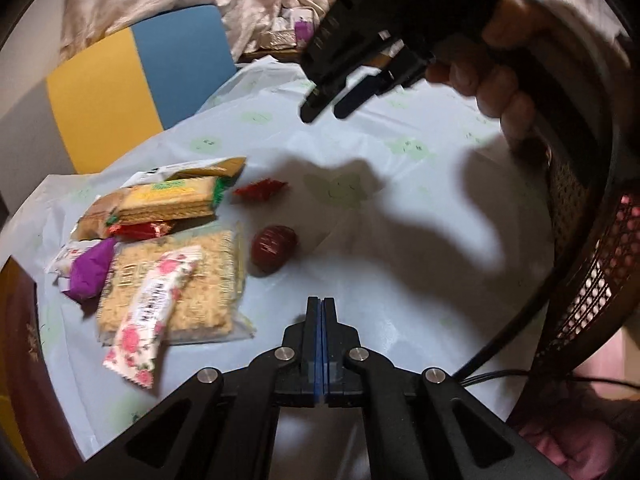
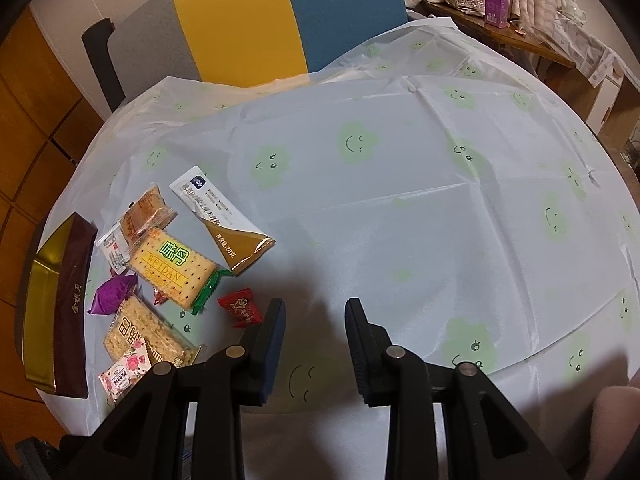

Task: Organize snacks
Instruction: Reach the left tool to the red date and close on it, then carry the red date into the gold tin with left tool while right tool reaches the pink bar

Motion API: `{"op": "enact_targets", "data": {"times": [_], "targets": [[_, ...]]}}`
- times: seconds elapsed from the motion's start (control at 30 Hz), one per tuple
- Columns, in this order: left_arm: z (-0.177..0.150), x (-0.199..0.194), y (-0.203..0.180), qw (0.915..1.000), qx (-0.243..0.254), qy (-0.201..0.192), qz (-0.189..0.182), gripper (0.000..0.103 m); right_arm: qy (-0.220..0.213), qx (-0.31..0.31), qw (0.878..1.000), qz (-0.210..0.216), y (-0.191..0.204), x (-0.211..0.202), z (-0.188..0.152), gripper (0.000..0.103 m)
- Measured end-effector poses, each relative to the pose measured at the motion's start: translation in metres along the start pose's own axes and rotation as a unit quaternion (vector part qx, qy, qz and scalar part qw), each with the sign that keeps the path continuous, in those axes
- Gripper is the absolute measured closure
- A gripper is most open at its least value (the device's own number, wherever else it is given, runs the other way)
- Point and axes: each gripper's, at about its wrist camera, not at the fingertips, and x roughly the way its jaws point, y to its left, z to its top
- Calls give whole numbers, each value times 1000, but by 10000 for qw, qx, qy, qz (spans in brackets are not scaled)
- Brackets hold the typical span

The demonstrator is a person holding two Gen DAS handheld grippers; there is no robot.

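Left gripper (image 1: 319,308), nearest the lens in the left wrist view: jaws pressed together on their blue pads, nothing between them, pointing down at the tablecloth (image 1: 400,280). Just beyond its tip lies a dark red round sweet (image 1: 274,247) in clear wrap; a red candy (image 1: 260,190) lies farther off, apart from the pile.

The snacks are gathered at the left of the table. Nearest is a pink floral sachet (image 1: 150,320), resting on a clear-wrapped rice cracker block (image 1: 192,284). Left of these is a purple wrapped sweet (image 1: 90,270). Farther back lie a yellow biscuit pack (image 1: 168,200), a small red packet (image 1: 138,230) touching its near edge, and a white and gold sachet (image 2: 224,220). At the far left edge stands a gold and maroon box (image 2: 56,312), open side up.

Handling, as judged: all items appear light. Film wrappers are probably slippery and crush easily; cracker and biscuit packs are stiff but brittle, best taken across a short edge or by the crimped end seal. Small sweets are best pinched by their twisted ends or across the middle.

Right gripper (image 2: 316,312), right wrist view: jaws spread apart, empty, above bare cloth just right of the red candy. In the left wrist view it hangs at upper right, held by a hand (image 1: 492,76).
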Motion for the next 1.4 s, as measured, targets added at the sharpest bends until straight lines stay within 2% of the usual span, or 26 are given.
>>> {"op": "enact_targets", "data": {"times": [0.13,0.2,0.27,0.37,0.47,0.53,0.57,0.6,0.67,0.8,1.0,1.13,1.2,1.3,1.4], "targets": [[23,2,11,9999,95,-33,-56,98,-17,-31,10000,-29,1,-1,0,70],[36,8,10,9996,242,68,-120,74,-44,-59,10000,-52,2,-2,0,70],[47,17,10,9987,483,153,-90,66,-57,-53,10000,-41,1,-3,0,69],[57,34,10,9953,845,444,-134,65,-60,-1,10000,-9,-1,-3,1,69],[59,55,6,9859,1453,819,-131,66,-76,49,10000,29,-3,-5,2,69],[60,63,8,9827,1571,954,-212,65,-87,84,9999,58,-4,-5,2,69],[63,64,10,9829,1546,970,-258,67,-92,97,9999,62,-4,-6,2,68],[65,66,12,9826,1531,1010,-293,80,-101,105,9999,61,-5,-6,2,68],[64,66,12,9832,1545,934,-258,80,-120,122,9998,69,-5,-7,3,68],[60,55,14,9906,1155,688,-237,80,-135,152,9998,72,-6,-7,3,68],[42,2,8,9984,525,-83,-191,80,-113,105,9998,90,-5,-6,2,68],[12,-22,6,9997,21,-162,-203,80,-10,-175,9996,243,6,-3,-1,68],[-3,-30,9,9996,-221,-172,-70,80,45,-376,9988,318,15,-2,-3,68],[-22,-44,20,9972,-709,-212,98,80,169,-743,9952,617,33,0,-9,68],[-41,-58,34,9931,-1098,-256,335,80,416,-1182,9837,1289,57,0,-18,68]]}}
